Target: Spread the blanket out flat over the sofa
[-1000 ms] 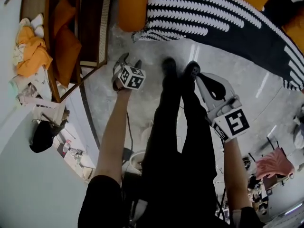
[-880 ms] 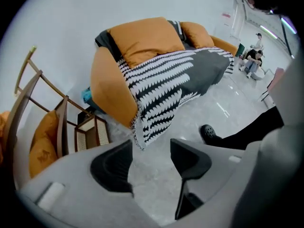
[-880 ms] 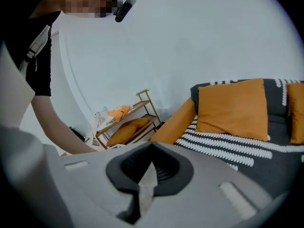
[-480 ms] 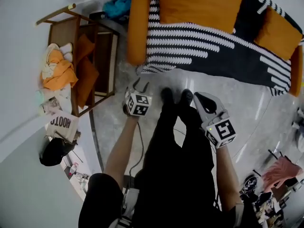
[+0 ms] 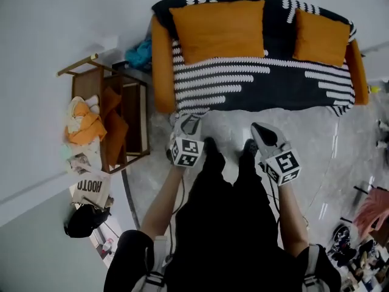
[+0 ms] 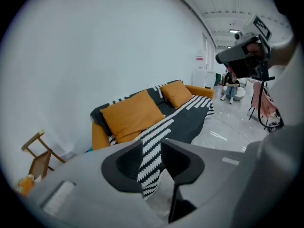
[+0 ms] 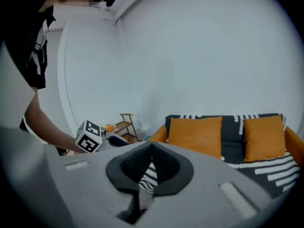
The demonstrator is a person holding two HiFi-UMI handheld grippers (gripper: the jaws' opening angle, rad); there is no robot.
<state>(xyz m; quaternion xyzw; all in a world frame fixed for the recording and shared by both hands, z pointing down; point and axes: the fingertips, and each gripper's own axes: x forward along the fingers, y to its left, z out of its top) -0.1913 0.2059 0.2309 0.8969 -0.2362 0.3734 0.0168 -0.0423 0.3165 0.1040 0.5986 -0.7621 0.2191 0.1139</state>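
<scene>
- Person: black short-sleeved top (image 5: 234, 248), black trousers (image 5: 228, 190), dark shoes (image 5: 211, 145).
- Left gripper (image 5: 189, 120): grey shell, dark jaws, white cube (image 5: 185, 152) with black square markers.
- Right gripper (image 5: 258, 128): same build.

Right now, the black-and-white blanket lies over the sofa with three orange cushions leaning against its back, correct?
Not quite. The head view shows two orange cushions, not three, leaning against the back. The black-and-white blanket does lie over the sofa.
</scene>
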